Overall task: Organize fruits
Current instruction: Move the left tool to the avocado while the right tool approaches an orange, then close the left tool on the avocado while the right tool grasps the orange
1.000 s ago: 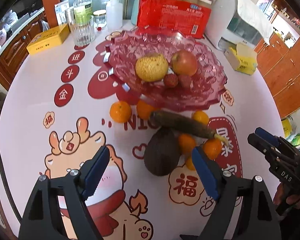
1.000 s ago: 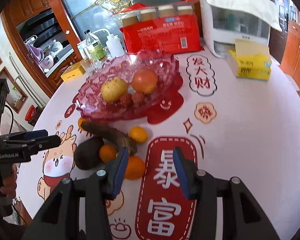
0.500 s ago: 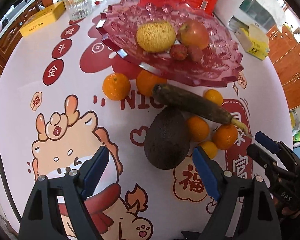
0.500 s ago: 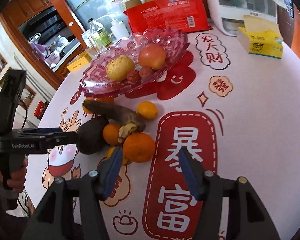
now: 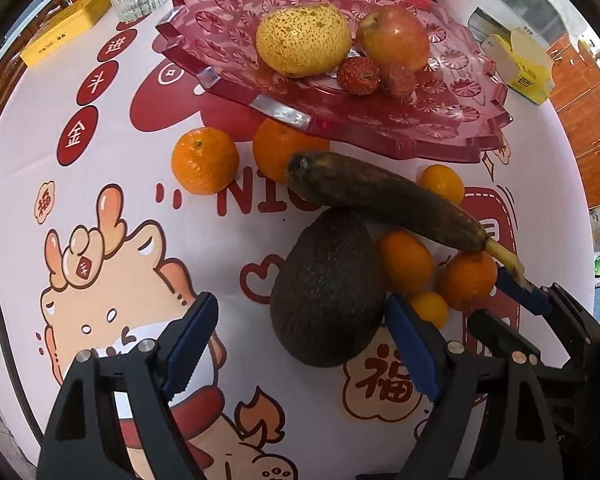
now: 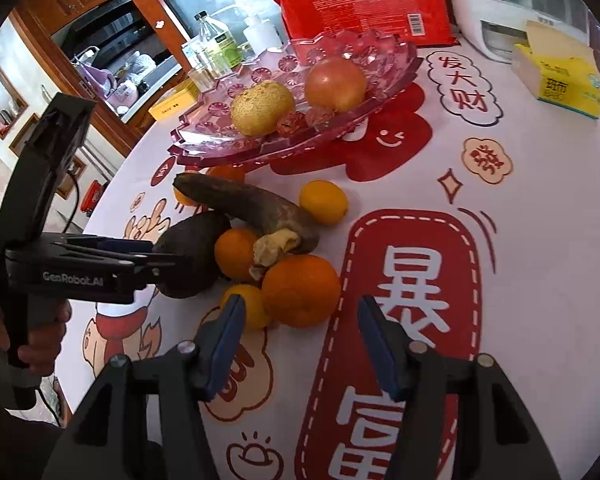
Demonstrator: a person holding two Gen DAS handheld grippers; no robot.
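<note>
— So, where are we, going from the left?

— My left gripper (image 5: pixel 300 344) hangs with its jaws wide, holding nothing. The avocado (image 5: pixel 328 292) lies on the counter (image 5: pixel 112 216) just ahead, nearer the right jaw. I judge this is the approach for a first pick from the loose pile.

— And further right?

— The blackened banana (image 5: pixel 384 200) rests across the avocado and tangerines. My right gripper (image 6: pixel 300 340) is open wide too, empty, just short of the big tangerine (image 6: pixel 300 292).

— Next move?

— Probably centre on each fruit, close, then lift to the pink glass dish (image 5: pixel 420 128), which already holds a pear, an apple and lychees.

— Their look?

— Avocado dark, pebbled; banana overripe, soft-looking.
</note>
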